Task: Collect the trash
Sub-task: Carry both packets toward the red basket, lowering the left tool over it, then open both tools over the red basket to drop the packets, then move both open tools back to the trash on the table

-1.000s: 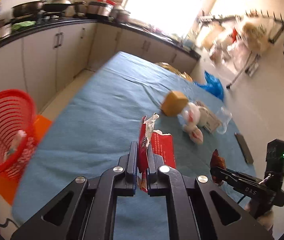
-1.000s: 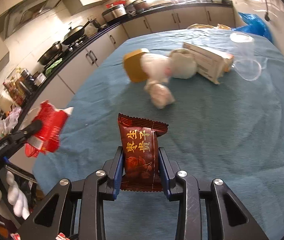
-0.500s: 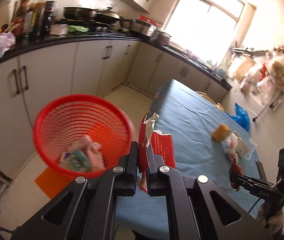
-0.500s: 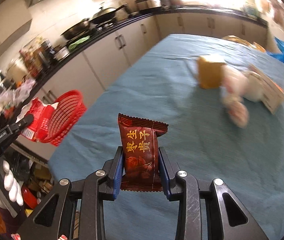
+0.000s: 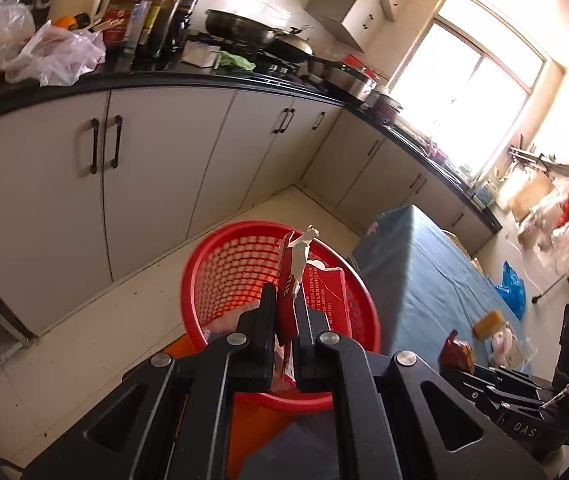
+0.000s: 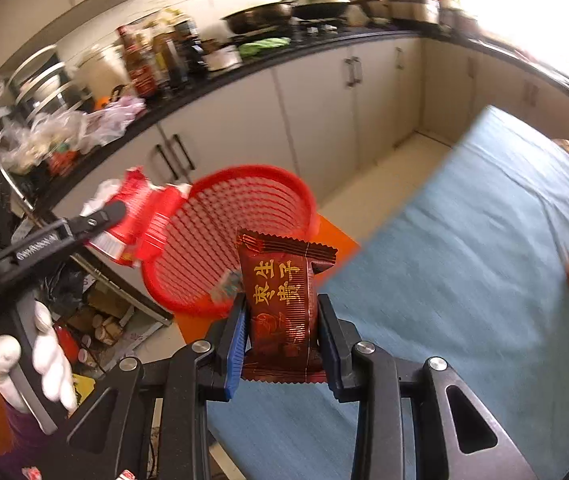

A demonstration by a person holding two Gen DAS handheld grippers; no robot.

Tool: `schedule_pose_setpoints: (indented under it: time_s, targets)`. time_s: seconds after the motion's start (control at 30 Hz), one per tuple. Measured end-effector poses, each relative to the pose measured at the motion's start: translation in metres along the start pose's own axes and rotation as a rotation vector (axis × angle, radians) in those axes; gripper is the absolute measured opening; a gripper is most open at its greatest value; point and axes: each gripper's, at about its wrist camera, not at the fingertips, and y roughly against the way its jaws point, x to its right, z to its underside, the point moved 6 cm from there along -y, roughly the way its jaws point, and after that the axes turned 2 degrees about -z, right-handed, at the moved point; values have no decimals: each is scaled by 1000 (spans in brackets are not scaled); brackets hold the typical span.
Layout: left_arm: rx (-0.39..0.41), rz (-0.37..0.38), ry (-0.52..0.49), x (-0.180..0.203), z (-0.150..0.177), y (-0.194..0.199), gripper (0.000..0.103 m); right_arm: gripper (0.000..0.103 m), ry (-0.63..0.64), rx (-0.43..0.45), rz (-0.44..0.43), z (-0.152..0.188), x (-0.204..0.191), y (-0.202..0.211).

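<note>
Your left wrist view looks down along left gripper, close above red basket on floor. Your right wrist view looks down along right gripper over table edge. Both share basket, cabinets, table.

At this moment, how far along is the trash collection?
Done: some scraps already lie in the red basket. In hand: the left claw is shut on a torn red wrapper in front of the basket, and the right claw is shut on a dark red snack packet; neither is dropped yet. Left: a yellow piece and pale wrappers remain on the blue table.
</note>
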Motion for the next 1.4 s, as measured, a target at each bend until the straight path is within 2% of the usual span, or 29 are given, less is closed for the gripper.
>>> schedule_pose_setpoints:
  time_s: [0.23, 0.27, 0.37, 0.4, 0.63, 0.9, 1.0, 1.2, 1.4]
  targets:
    - [-7, -31, -1, -7, -10, -24, 7, 37, 2, -9, -65, -26, -16, -48]
    - [-3, -34, -3, -7, -11, -27, 13, 38, -7, -6, -67, -27, -15, -52]
    - [17, -37, 1, -8, -12, -28, 47, 44, -35, -7, -78, -29, -11, -55]
    - [30, -40, 3, -8, -12, -26, 49, 45, -37, -4, -80, -29, -10, -54]
    - [47, -72, -22, -4, -5, -11, 51, 52, -42, 22, -18, -12, 11, -27]
    - [74, -130, -70, 11, 15, 14, 67, 65, -108, 104, 76, 22, 54, 19]
    - [77, -121, -81, 22, 22, 22, 70, 69, -133, 116, 127, 37, 71, 37]
    - [46, -88, -102, 46, 39, 26, 71, 69, -228, 94, 167, 72, 115, 69]
    - [23, -46, -141, 83, 51, 27, 71, 69, -346, 132, 211, 102, 160, 111]
